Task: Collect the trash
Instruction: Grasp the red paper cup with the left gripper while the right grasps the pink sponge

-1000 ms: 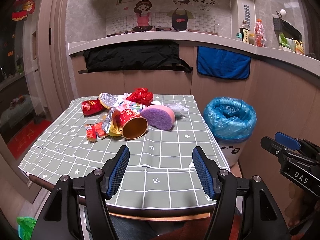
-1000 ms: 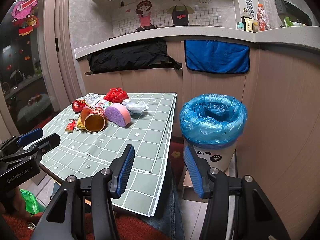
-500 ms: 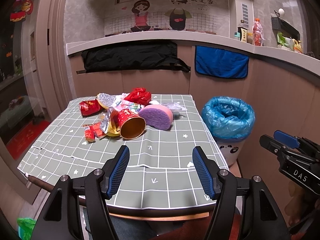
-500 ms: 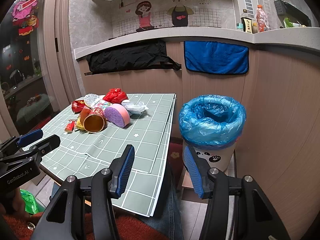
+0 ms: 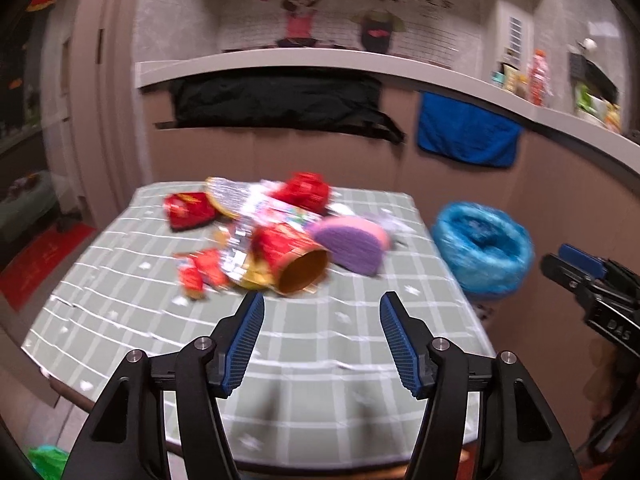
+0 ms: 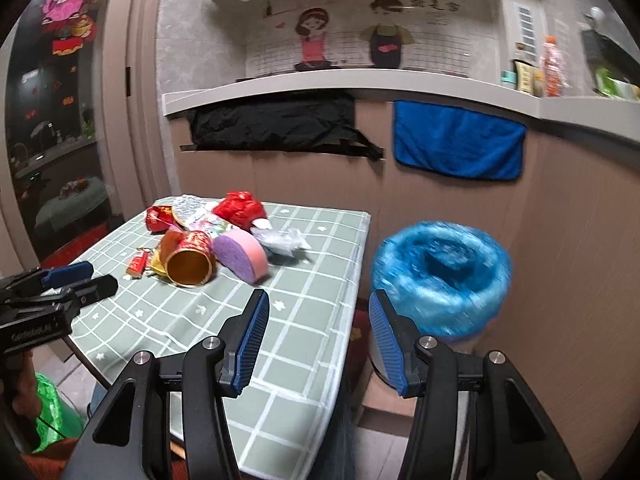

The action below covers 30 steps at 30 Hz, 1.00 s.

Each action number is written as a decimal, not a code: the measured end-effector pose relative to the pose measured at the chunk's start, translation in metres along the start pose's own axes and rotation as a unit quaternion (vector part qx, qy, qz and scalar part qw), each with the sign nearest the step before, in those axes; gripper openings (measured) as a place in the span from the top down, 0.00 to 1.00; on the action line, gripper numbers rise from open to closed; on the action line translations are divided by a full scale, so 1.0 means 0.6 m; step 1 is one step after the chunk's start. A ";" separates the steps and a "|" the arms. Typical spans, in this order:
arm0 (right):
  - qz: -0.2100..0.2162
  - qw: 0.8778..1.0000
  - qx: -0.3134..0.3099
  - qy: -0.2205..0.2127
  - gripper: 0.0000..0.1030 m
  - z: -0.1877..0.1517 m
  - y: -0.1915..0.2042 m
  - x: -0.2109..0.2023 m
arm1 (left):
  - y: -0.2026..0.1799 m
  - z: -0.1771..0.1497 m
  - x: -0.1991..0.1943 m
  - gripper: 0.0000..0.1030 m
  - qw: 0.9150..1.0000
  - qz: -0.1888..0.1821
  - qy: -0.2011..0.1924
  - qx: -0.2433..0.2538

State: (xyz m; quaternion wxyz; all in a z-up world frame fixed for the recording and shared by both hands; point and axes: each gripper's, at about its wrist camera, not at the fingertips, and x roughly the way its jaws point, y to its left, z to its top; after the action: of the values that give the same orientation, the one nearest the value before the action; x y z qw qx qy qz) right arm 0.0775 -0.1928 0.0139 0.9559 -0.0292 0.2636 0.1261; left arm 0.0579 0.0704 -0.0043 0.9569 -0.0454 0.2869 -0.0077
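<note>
Both tongs held spread and empty: left gripper (image 5: 322, 302) aimed at paper cup (image 5: 290, 262) for pickup; right gripper (image 6: 318, 300) kept near bin (image 6: 440, 268).

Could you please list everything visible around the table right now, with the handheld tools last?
Table: one, green grid cloth, centre.
Paper cup: one, red with gold inside, on its side in the trash pile.
Sponge: one, purple and pink, right of the cup.
Red wrappers: several, crumpled, at the back of the pile.
Clear plastic wrap: one, behind the sponge.
Trash bin: one, blue liner, on the floor right of the table.
Blue towel: one, hanging from the counter.
Black cloth: one, hanging left of the towel.
Left tool: open, empty, above the table.
Right tool: open, empty, between table edge and bin.
</note>
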 end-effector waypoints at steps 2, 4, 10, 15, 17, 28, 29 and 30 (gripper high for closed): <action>0.016 1.000 -0.013 0.000 0.52 0.014 0.011 0.024 | 0.037 0.008 0.014 0.41 1.000 0.014 -0.003 -0.021; 0.040 0.999 -0.029 0.008 0.52 0.032 0.024 0.058 | 0.078 0.014 0.033 0.41 0.999 0.022 -0.001 -0.046; 0.082 0.994 -0.066 0.039 0.52 0.070 0.073 0.160 | 0.162 0.023 0.087 0.41 0.994 0.009 0.021 -0.102; 0.122 0.986 -0.092 0.066 0.54 0.088 0.115 0.226 | 0.152 0.028 0.125 0.41 0.995 -0.031 0.050 -0.075; 0.125 0.984 -0.110 0.068 0.54 0.093 0.129 0.245 | 0.130 0.029 0.143 0.42 0.996 -0.045 0.062 -0.054; 0.107 0.989 -0.054 0.088 0.55 0.098 0.074 0.284 | 0.041 0.038 0.244 0.61 0.996 -0.006 0.079 0.037; 0.106 0.989 -0.049 0.093 0.55 0.094 0.065 0.286 | 0.041 0.038 0.255 0.63 0.996 0.003 0.082 0.039; 0.106 0.989 -0.046 0.097 0.55 0.091 0.060 0.288 | 0.043 0.038 0.267 0.67 0.996 0.006 0.087 0.037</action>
State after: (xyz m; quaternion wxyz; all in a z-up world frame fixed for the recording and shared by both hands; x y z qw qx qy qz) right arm 0.2386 -0.1124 -0.0269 0.9047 -0.0573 0.3507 0.2348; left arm 0.2037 0.0913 -0.0755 0.9293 -0.0074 0.3688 -0.0161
